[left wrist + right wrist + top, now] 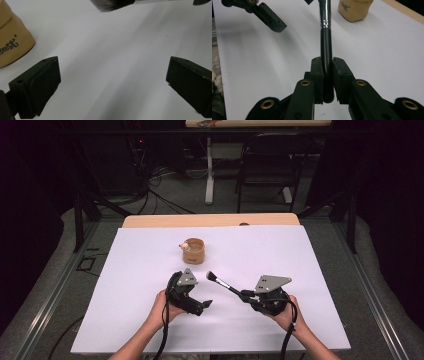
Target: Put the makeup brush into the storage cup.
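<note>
My right gripper (247, 295) (327, 65) is shut on the black handle of a makeup brush (223, 283) (326, 42). The brush points up and left over the white sheet, with its bristle head (210, 275) (112, 5) held in the air. To its left, my left gripper (204, 306) (113, 85) stands open with nothing between its fingers, which aim toward the brush head. A small tan wooden cup (193, 252) (12, 42) (354, 10) stands on the sheet beyond both grippers. Something pale rests at its rim.
A white sheet (150, 270) covers most of the wooden table (210, 220). Beyond the far edge stand a black chair (270, 165), a table leg and floor cables. A metal frame rail (55, 290) runs along each side of the table.
</note>
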The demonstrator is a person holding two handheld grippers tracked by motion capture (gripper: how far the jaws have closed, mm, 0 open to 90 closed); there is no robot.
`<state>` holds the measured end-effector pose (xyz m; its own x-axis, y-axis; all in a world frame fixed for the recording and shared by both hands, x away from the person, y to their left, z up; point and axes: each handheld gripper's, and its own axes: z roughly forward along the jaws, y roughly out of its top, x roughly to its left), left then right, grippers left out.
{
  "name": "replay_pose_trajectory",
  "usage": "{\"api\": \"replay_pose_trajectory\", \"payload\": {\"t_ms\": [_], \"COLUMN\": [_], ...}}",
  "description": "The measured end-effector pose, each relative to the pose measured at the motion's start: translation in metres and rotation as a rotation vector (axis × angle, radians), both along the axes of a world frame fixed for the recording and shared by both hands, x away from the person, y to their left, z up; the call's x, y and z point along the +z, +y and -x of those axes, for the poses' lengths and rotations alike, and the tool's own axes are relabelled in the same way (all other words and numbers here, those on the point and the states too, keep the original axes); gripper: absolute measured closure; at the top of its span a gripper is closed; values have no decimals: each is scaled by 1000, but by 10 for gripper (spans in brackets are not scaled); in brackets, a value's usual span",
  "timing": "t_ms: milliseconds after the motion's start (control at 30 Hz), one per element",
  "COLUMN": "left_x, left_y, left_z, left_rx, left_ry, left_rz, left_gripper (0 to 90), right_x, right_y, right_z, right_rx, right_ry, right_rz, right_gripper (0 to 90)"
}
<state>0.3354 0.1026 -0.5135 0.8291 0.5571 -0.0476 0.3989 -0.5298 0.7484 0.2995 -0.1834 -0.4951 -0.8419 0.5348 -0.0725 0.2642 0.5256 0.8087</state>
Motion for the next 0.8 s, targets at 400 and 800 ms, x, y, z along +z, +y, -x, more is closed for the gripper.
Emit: {"api": "replay_pose_trajectory", "payload": {"t_ms": [400, 800], "left_x": [0, 5], "left_y": [-5, -8], "left_z": [1, 2], "left_rx": [41, 65], "left_ry": [37, 38], "left_rz": [72, 177], "left_gripper": [14, 157], "right_x": [-1, -5], "right_y": [14, 25], "right_z": [3, 1], "right_rx": [-19, -36], "right_ry": [-33, -37], "right_rz": [-49, -68], "right_gripper": [794, 794]}}
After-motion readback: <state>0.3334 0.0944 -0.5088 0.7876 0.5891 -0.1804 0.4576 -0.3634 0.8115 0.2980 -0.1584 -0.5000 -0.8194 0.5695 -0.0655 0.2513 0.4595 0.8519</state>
